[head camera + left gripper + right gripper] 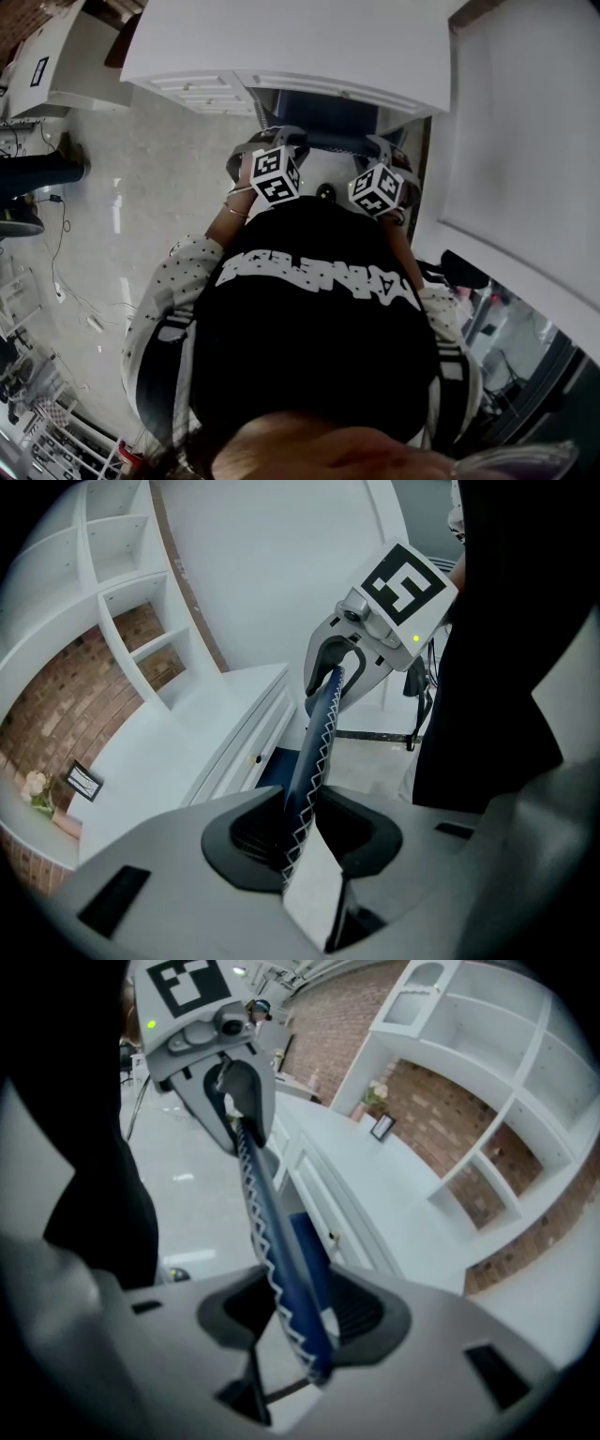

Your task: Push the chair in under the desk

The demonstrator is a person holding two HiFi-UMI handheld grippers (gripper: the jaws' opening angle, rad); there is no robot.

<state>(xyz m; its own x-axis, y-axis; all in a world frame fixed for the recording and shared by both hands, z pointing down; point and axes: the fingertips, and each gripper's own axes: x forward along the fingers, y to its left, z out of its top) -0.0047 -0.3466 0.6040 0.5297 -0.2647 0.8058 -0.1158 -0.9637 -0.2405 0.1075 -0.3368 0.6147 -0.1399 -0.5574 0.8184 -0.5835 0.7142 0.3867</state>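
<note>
Left gripper (298,829) jaws clenched on stitched blue top edge of chair (315,747) back. Right gripper (298,1314) grasps same edge just beside it. Both grippers tilt down and forward, arms stretched ahead of person. Chair stands at front edge of white desk (281,42), in opening beside drawers (202,89), which look shut. Pale floor (141,187) left of chair. At desk's far edge: small frame (82,782), flowers (37,789); behind them white shelves (131,592), brick wall (441,1101)

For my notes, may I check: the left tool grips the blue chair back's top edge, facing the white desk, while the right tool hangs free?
Not quite. The right tool is not free: the right gripper view shows it clamped on the blue chair back too, at its top edge. The left tool grips it, facing the white desk.
</note>
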